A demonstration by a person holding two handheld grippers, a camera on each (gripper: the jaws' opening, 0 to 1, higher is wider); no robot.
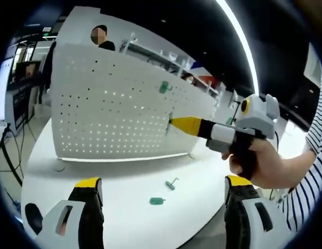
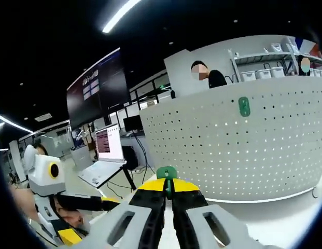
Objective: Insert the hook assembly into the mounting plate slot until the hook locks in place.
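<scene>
Small green plastic hook piece (image 2: 167, 173) mostly buried between the right hand-held gripper (image 2: 168, 193) tips. Hook end probably at the white perforated metal mounting panel (image 1: 114, 111), too small to tell. Panel's right end cut off.

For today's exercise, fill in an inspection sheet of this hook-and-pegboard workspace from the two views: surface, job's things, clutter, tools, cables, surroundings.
Surface: white table, pegboard standing on it.
Job's things: one green hook on the pegboard; another green hook in the right tool; two hook parts lying on the table.
Clutter: nothing seen.
Tools: left tool open; right tool shut on a hook, near the board.
Cables: black cables beside the table.
Surroundings: shelving, laptop, ceiling lights.
</scene>
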